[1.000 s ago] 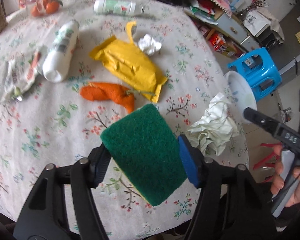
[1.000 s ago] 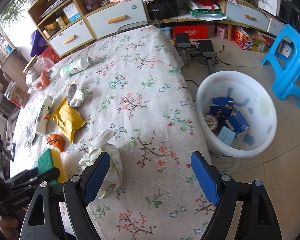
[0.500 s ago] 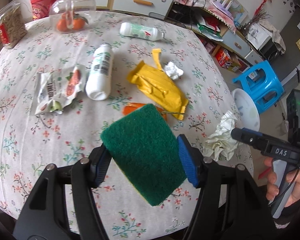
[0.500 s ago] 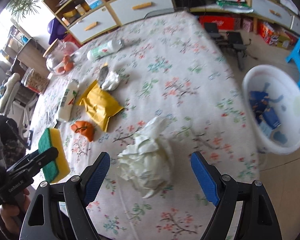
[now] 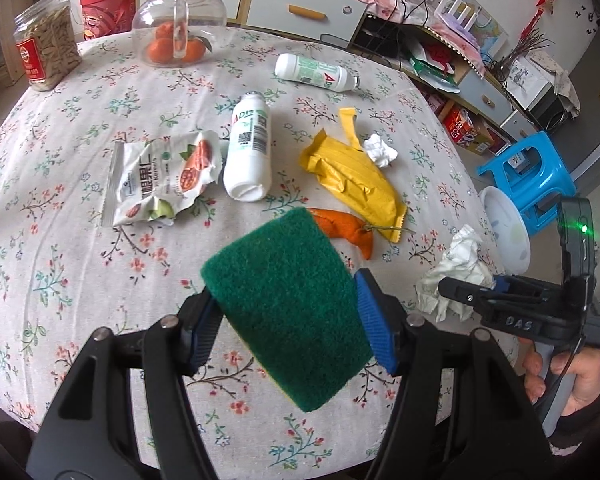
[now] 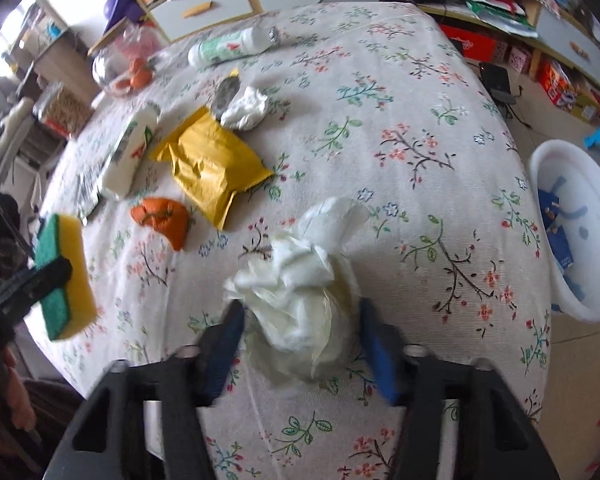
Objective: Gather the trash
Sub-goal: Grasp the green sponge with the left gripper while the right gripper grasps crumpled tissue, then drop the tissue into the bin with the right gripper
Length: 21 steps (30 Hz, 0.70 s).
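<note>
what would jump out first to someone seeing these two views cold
The green sponge fills the foreground of the left view, clamped in the left gripper above the floral table. In the right view, the right gripper has just been closing around the crumpled white tissue wad near the table's edge. Behind them lies bright litter, chiefly a yellow wrapper and an orange peel.

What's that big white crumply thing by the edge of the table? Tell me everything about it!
It is a crumpled paper wad, white to creamy, thin and full of folds, like used tissue or wrapping. It lies on the flowered tablecloth near the table's edge, with one loose flap sticking up. The right gripper has just been closing around it, its blue pads at both sides.
</note>
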### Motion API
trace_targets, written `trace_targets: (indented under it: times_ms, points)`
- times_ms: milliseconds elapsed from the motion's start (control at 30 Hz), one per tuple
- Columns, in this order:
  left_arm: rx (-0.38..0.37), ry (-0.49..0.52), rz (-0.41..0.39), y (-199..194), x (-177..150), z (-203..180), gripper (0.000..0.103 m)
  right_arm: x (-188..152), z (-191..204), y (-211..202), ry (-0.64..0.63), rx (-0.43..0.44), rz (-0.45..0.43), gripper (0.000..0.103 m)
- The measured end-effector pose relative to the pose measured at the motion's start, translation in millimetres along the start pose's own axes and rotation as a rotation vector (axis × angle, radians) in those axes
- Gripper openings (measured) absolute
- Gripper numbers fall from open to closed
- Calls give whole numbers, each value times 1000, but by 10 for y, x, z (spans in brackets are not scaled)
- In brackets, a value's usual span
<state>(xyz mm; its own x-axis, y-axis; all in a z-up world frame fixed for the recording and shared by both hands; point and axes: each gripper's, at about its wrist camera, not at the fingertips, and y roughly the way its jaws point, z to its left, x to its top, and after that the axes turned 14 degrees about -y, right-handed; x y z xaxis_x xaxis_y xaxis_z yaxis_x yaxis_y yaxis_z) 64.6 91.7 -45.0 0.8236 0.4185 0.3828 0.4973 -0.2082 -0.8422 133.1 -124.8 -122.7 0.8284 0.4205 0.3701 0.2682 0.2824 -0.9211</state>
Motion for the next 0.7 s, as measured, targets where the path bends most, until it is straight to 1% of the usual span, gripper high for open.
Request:
trace_targets:
  times_ms: [67, 167, 233, 400, 600, 700]
  points:
    - [-1, 0, 1, 5, 10, -3, 65, -12, 32, -36, -24, -8, -13, 35]
    - [-3, 4, 1, 11, 18, -25, 65, -46, 33, -111, -41, -22, -32, 33]
    - [-6, 9, 0, 17, 19, -61, 65, -79, -1, -163, -44, -30, -44, 32]
    - [-15, 35, -3, 42, 25, -216, 65, -162, -203, -286, 4, -32, -71, 31]
    - [-24, 68, -5, 101, 19, -450, 65, -264, -594, -527, 95, -35, -126, 31]
    - [-25, 85, -3, 145, 9, -569, 65, -336, -869, -662, 165, -48, -155, 31]
